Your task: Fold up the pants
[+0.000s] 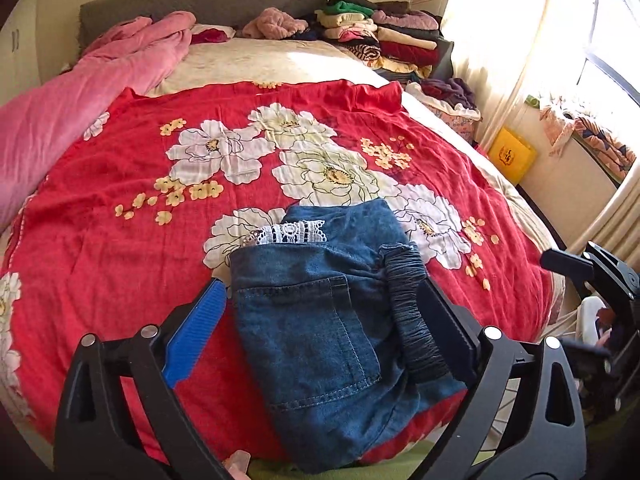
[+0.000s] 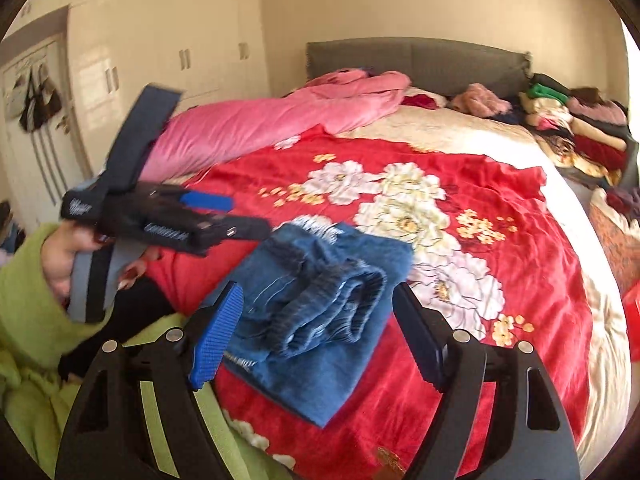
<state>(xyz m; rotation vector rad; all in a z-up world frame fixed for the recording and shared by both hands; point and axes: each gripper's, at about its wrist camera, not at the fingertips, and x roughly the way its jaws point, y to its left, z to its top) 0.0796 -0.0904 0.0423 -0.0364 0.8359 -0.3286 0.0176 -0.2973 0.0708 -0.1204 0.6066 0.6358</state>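
Note:
The blue denim pants (image 1: 320, 320) lie folded into a compact bundle near the front edge of the bed, with the elastic waistband (image 1: 412, 312) on the right and white lace trim (image 1: 292, 232) at the far end. My left gripper (image 1: 320, 300) is open, its fingers either side of the bundle and above it. In the right wrist view the pants (image 2: 320, 300) lie just ahead of my open right gripper (image 2: 316, 308), which holds nothing. The left gripper (image 2: 224, 216) shows there at the left, above the bundle's edge.
A red floral bedspread (image 1: 160, 240) covers the bed. A pink quilt (image 1: 80, 92) lies along the left side. Stacks of folded clothes (image 1: 384, 36) sit at the far right by the grey headboard (image 1: 200, 0). A curtained window (image 1: 580, 40) is on the right.

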